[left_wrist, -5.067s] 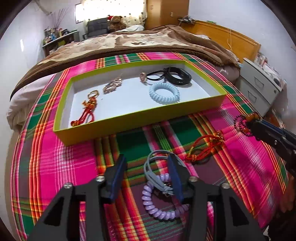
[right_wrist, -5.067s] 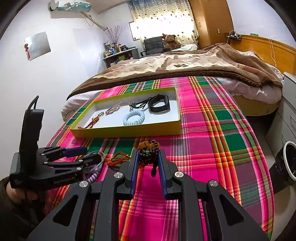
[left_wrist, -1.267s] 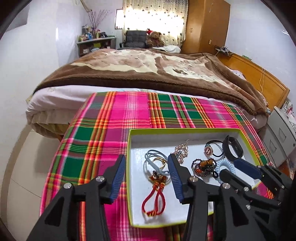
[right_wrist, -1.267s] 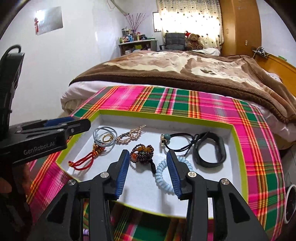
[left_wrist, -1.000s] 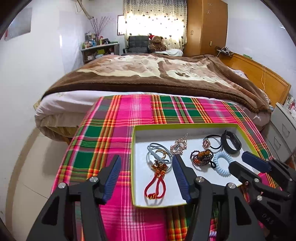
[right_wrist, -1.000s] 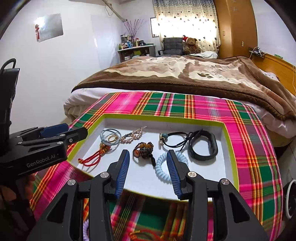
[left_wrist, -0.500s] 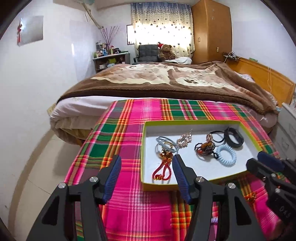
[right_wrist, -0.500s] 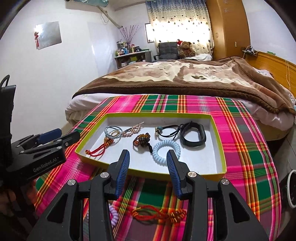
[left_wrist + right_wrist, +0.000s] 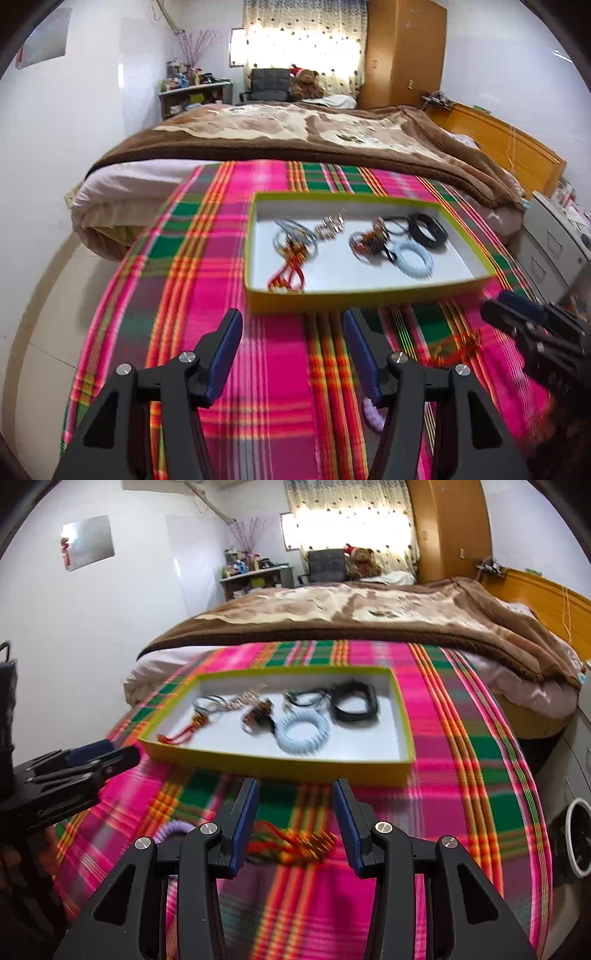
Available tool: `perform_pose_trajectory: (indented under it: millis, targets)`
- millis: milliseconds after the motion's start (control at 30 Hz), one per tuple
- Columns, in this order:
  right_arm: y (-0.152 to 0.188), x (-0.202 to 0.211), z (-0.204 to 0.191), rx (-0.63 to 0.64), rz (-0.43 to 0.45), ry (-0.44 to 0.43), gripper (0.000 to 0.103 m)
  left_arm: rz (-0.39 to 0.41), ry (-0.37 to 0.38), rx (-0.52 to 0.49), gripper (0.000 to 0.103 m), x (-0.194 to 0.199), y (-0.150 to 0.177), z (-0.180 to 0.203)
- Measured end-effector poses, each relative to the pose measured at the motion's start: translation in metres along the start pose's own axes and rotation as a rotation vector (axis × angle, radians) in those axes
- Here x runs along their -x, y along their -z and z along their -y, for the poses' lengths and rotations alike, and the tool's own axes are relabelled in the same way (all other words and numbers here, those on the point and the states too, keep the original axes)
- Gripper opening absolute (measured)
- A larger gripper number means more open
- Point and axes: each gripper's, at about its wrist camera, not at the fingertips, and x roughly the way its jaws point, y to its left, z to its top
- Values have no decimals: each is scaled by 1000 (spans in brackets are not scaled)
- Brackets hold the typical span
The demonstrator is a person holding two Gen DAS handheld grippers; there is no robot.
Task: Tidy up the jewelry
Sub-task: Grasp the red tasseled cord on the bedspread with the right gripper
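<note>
Grippers, left gripper point(image 9: 291, 356) and right gripper point(image 9: 295, 821), are being held wide and empty above cord point(image 9: 295, 843) and coil point(image 9: 171, 829), presumably for moving them into tray point(image 9: 280, 764).

This is a bedroom in a home. A wide bed point(image 9: 295, 140) under a brown blanket point(image 9: 369, 609) fills the middle, with a wooden headboard point(image 9: 498, 144) on its right side, a tall wooden wardrobe point(image 9: 402, 55) in the corner and a curtain point(image 9: 303, 40) over a bright window. A teddy bear point(image 9: 306, 79) sits by a dark chair point(image 9: 267, 85) at the far wall, near a shelf point(image 9: 255, 576) crowded with small bottles.
</note>
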Motion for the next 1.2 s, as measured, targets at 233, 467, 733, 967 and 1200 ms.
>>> perform_pose_trajectory:
  millis: [233, 467, 733, 967, 1200]
  targets:
    - [9, -5, 13, -21, -70, -27, 46, -44, 71, -4, 59, 2, 19, 4]
    - [18, -13, 7, 2, -132, -91, 46, -75, 104, 30, 59, 2, 28, 4]
    - [13, -26, 3, 3, -162, -40, 51, -95, 107, 40, 59, 3, 36, 2]
    - [16, -29, 4, 9, -179, -7, 61, -104, 112, 30, 59, 2, 36, 5]
    - [23, -19, 16, -35, -179, 47, 61, -121, 116, 22, 59, -2, 36, 7]
